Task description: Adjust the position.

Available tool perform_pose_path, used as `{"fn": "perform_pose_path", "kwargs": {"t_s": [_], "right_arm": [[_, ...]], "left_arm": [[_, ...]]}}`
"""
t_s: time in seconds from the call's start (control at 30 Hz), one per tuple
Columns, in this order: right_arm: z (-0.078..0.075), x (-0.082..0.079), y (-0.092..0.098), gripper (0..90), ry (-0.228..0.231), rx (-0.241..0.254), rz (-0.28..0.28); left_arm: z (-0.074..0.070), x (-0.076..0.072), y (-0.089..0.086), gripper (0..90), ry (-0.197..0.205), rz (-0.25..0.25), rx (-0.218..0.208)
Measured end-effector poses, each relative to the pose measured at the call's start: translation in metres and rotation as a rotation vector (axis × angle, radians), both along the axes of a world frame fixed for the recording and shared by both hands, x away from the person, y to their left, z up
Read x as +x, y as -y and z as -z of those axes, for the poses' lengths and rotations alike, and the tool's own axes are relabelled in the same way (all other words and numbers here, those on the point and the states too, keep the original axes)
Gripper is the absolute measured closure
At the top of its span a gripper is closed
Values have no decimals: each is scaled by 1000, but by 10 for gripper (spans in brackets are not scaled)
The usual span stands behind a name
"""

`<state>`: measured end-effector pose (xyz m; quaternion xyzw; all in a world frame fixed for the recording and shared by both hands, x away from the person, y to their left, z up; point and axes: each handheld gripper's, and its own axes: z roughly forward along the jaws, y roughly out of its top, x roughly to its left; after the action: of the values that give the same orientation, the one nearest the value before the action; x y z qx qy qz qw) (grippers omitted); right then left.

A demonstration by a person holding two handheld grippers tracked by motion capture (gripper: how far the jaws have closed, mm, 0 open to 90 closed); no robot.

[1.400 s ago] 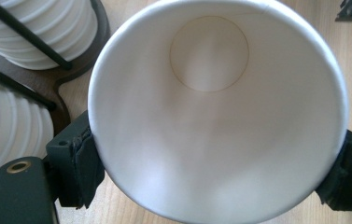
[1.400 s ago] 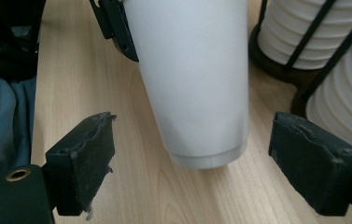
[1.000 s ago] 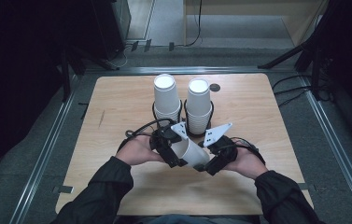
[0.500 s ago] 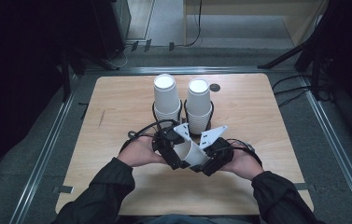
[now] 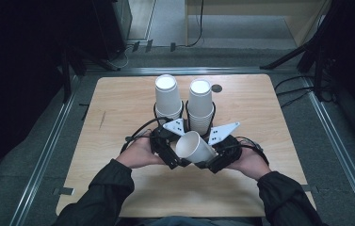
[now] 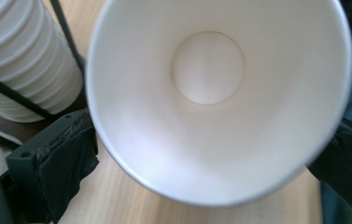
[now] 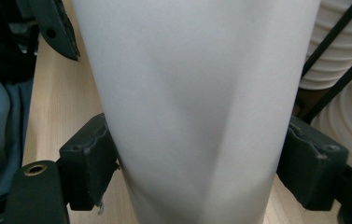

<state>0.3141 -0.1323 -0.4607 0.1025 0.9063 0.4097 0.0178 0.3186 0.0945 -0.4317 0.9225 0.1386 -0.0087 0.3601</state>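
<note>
The right gripper (image 7: pixel 197 172) pinches the paper cup (image 7: pixel 197 93), denting its wall; the cup's rim is cut off there. The left gripper (image 6: pixel 201 154), jaws just spreading, faces the cup's mouth, pads off it.

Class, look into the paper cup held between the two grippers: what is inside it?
Nothing: the paper cup shows a bare white wall and round bottom. Its lowest inner wall, just behind the near rim, is hidden.

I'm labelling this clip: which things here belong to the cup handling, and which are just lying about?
In the job:
- loose paper cup, squeezed by the right claw
- left claw, open at its rim
- left cup stack and right cup stack in wire holders

Lying about:
- small dark disc on the table
- floor cables
</note>
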Motion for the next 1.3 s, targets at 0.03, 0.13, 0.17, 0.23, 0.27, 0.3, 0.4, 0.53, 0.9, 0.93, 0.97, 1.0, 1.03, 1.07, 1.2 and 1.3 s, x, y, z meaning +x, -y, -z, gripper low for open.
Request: {"fn": "perform_pose_path", "kwargs": {"t_s": [0.03, 0.13, 0.17, 0.23, 0.27, 0.3, 0.4, 0.53, 0.9, 0.93, 0.97, 1.0, 1.03, 1.07, 1.2, 1.3], "right_arm": [[-1, 0, 2, 205, 4, 9, 4], [-4, 2, 7, 204, 8, 28, 14], [-5, 2, 10, 204, 9, 35, 28], [-6, 2, 11, 204, 10, 40, 31], [-7, 2, 13, 204, 10, 44, 38], [-9, 2, 16, 204, 13, 59, 46], [-9, 3, 18, 204, 16, 78, 53], [-10, 2, 22, 204, 17, 94, 62], [-9, -3, 11, 203, -6, 144, 16], [-8, -4, 9, 203, -7, 144, 12], [-8, -4, 8, 203, -7, 148, 6], [-8, -4, 7, 203, -8, 147, 1], [-7, -4, 6, 204, -14, 152, -2], [-7, -4, 6, 204, -23, 150, -1], [-6, -4, 3, 207, -29, 138, -10], [-6, -3, 3, 210, -21, 135, -6]], "left_arm": [[0, 0, -1, 0, 6, -4, -2], [-1, 1, -5, 0, 4, -23, -30], [-1, 1, -6, 0, -9, -27, -44], [-2, 0, -9, 0, 17, -34, -61], [-2, -1, -11, 0, 27, -38, -77], [-3, -2, -13, 0, 33, -49, -95], [-3, -2, -15, 0, 17, -59, -123], [-3, -1, -18, 0, -16, -74, -166], [-5, -8, 0, 0, -56, -66, -274], [-5, -8, 1, 0, -65, -71, -290], [-5, -8, 2, 0, -66, -75, -295], [-5, -8, 2, 0, -59, -77, -303], [-5, -7, 2, 0, -68, -75, -309], [-4, -7, 2, 0, -77, -80, -316], [-3, -8, 1, 60, -50, -85, -307], [-4, -7, -2, 107, -49, -95, -316]]}}
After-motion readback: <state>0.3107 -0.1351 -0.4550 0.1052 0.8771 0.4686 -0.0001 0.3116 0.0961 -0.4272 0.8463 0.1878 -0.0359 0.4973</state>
